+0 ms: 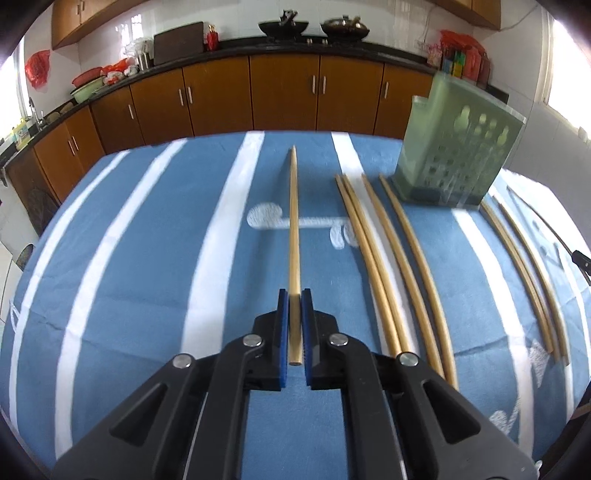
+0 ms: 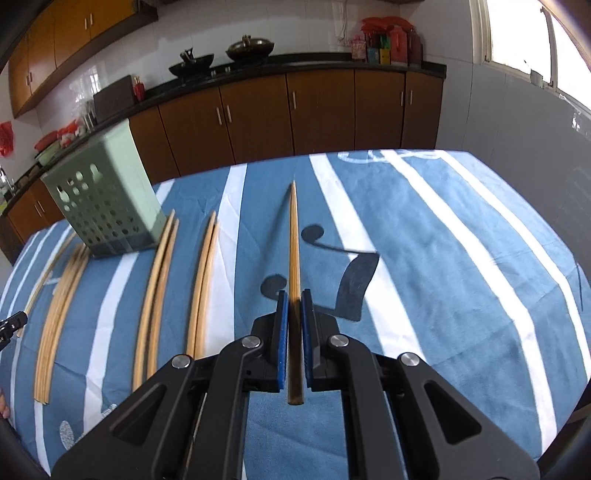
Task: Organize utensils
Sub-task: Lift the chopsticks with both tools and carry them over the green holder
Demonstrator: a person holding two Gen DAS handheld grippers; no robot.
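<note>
- your left gripper (image 1: 294,295) pinches one wooden chopstick (image 1: 294,236) between its blue fingers (image 1: 283,332), which are pressed onto its thick end; the butt shows just behind the pads.
- that chopstick's long axis runs straight forward along the fingers, away from you, with the tapered tip pointing toward the far edge of the surface (image 1: 147,229) and the cabinets (image 1: 218,99).
- your right gripper (image 2: 294,297) pinches a second chopstick (image 2: 294,243) the same way, its fingers (image 2: 282,336) closed on the thick end with the butt sticking out behind them toward the camera.
- its long axis also runs forward along the fingers, thin tip aimed at the far edge of the blue striped cloth (image 2: 424,240).
- both held chopsticks sit above the cloth; the right one casts a thin shadow beside its tip.
- the loose chopsticks (image 1: 373,258) lie flat on the surface between your two grippers, in rough pairs, lengthwise front to back, tips toward the far side.
- in the right wrist view these loose pairs (image 2: 159,288) lie to the left of the held one, side by side and apart from it.
- the green perforated holder (image 1: 458,147) stands upright on the surface at the far end of the loose chopsticks, just beside their tips (image 2: 107,199).
- two woks (image 1: 314,26) rest on the dark kitchen counter beyond.
</note>
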